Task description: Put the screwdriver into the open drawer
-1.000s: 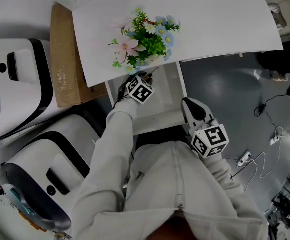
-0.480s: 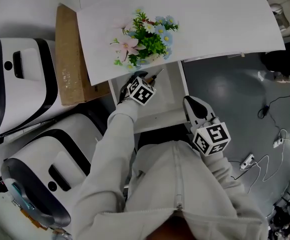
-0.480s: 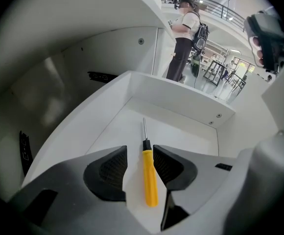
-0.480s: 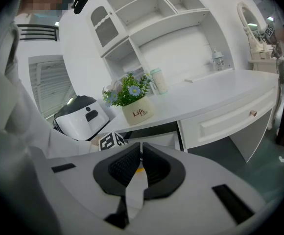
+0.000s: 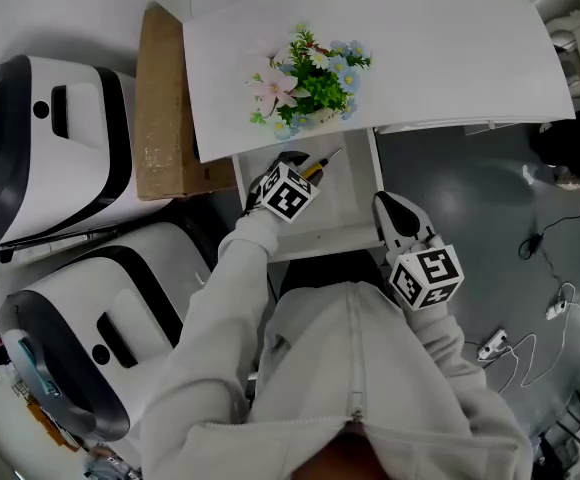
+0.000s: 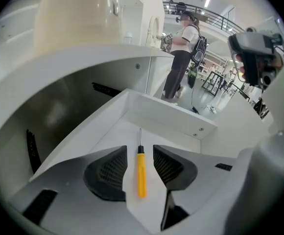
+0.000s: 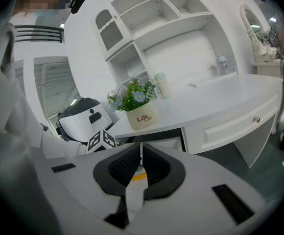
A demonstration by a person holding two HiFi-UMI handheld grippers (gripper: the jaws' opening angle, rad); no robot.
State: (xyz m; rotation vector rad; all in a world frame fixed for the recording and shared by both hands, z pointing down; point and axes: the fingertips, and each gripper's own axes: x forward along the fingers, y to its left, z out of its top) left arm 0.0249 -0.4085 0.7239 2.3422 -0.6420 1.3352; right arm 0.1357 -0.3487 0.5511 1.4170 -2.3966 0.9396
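Left gripper (image 6: 140, 153) jaws have just spread, off the screwdriver (image 6: 141, 173); it lies flat on the open drawer (image 6: 171, 112) floor between them, tip pointing away; right gripper (image 7: 141, 163) pressed together, empty, farther off.

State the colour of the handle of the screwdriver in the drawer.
The screwdriver handle is yellow; clearest in the left gripper view.

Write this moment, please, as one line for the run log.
left tongs: open, just been opening | screwdriver: lying free on drawer floor between them | right tongs: shut
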